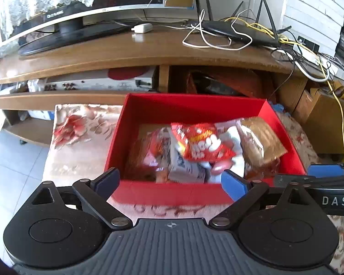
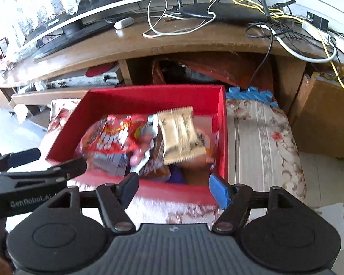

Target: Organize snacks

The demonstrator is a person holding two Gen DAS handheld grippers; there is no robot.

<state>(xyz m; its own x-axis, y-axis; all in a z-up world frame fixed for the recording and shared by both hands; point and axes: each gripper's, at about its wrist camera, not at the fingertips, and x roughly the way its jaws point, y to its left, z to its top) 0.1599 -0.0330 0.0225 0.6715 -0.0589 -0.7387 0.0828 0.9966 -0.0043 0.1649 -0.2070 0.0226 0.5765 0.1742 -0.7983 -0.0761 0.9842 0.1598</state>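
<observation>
A red box (image 1: pixel 172 192) (image 2: pixel 222 123) sits on a floral cloth and holds several snack packets. On top lie a red packet (image 1: pixel 201 143) (image 2: pixel 117 137) and a gold-brown packet (image 1: pixel 259 142) (image 2: pixel 181 135); a grey-white carton (image 1: pixel 185 169) lies under them. My left gripper (image 1: pixel 170 181) is open and empty, just above the box's near wall. My right gripper (image 2: pixel 173 188) is open and empty at the box's near wall, right of the left one. Each gripper shows at the edge of the other's view.
The floral-cloth-covered surface (image 2: pixel 263 142) extends right of the box. Behind stands a wooden TV cabinet (image 1: pixel 149 50) with a monitor (image 1: pixel 68 20), a router (image 1: pixel 238 32) and tangled cables (image 2: pixel 298 34). Cardboard boxes (image 1: pixel 328 119) stand at the right. Tiled floor (image 1: pixel 9 165) lies at the left.
</observation>
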